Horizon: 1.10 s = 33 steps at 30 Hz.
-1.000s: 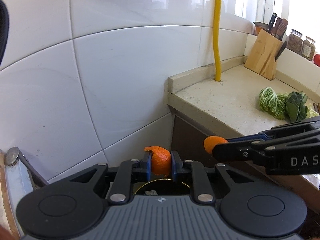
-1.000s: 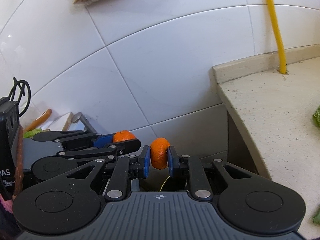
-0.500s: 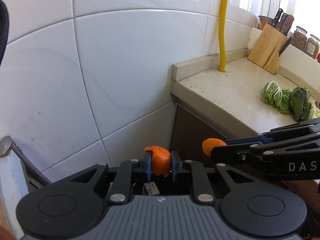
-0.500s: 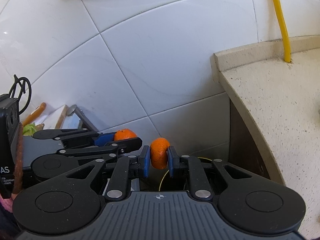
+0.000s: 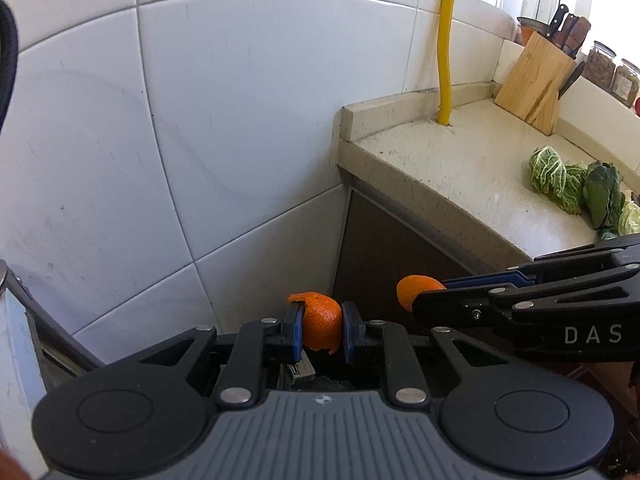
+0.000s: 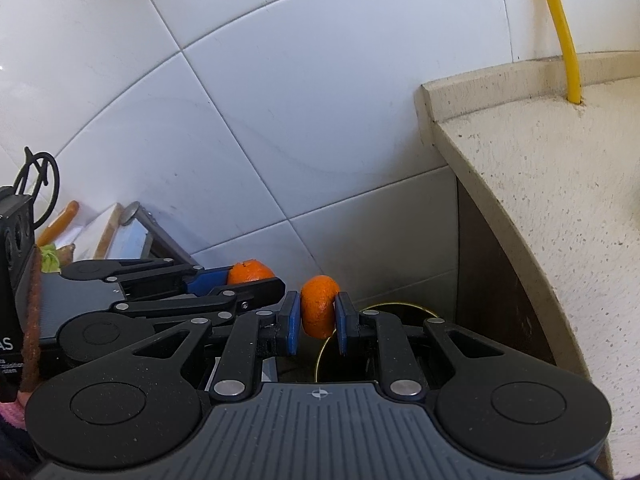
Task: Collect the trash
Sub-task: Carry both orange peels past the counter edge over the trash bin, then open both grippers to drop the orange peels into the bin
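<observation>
A: Starting nearest, what are the two grippers doing?

B: The left gripper (image 5: 322, 330) is pinching a curled orange peel (image 5: 320, 322) between its blue fingers (image 5: 294, 330), at lower centre of the left wrist view. The right gripper (image 6: 318, 320) is squeezing a second peel piece (image 6: 318, 312) the same way, at lower centre of its own view. Each is also showing up in the other's frame, side by side, peel at the tips.

A: And beneath them?

B: In the right wrist view a dark round opening with a yellowish rim (image 6: 384, 306) is sitting just below and behind the fingers. I'm judging it to be a bin, though most of it is hidden.

A: So how far along is the collecting?

B: Both peels are lifted and hanging near that opening, so I'm reading the pickup as done and the drop as still to come. Neither piece is in the bin yet.

A: Farther off?

B: The white tiled wall (image 5: 240, 120) is filling the middle. At right, the tabletop (image 5: 460, 168) is carrying leafy greens (image 5: 572, 188) and a knife block (image 5: 536, 84); whether the greens are trash, I cannot tell.
</observation>
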Available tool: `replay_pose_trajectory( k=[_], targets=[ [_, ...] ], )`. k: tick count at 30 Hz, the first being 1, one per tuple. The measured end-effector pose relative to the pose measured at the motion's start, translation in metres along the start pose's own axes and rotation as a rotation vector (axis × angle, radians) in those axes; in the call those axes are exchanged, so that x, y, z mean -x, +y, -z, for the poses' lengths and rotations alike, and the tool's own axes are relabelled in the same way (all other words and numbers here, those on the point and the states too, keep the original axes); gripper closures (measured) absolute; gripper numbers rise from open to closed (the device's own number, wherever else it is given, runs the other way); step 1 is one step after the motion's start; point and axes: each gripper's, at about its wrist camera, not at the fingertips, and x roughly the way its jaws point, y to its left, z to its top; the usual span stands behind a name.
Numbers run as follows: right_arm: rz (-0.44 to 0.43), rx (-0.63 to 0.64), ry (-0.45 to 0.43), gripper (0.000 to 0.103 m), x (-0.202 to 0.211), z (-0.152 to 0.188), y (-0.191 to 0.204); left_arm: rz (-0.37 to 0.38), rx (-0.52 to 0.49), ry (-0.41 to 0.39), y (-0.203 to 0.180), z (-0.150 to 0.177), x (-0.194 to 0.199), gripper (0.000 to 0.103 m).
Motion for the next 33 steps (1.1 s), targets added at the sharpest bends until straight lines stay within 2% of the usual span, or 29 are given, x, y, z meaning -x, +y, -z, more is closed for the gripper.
replay_pose_trajectory(
  k=[29,33],
  targets=[
    [0.043,-0.039,0.066,0.079,-0.032,0.007,-0.015,-0.001,0.004,0.120,0.005,0.003,-0.029,0.085],
    [0.055,-0.048,0.083,0.075,-0.039,0.009,-0.020,-0.004,-0.001,0.140,0.006,0.003,-0.034,0.085]
  ],
)
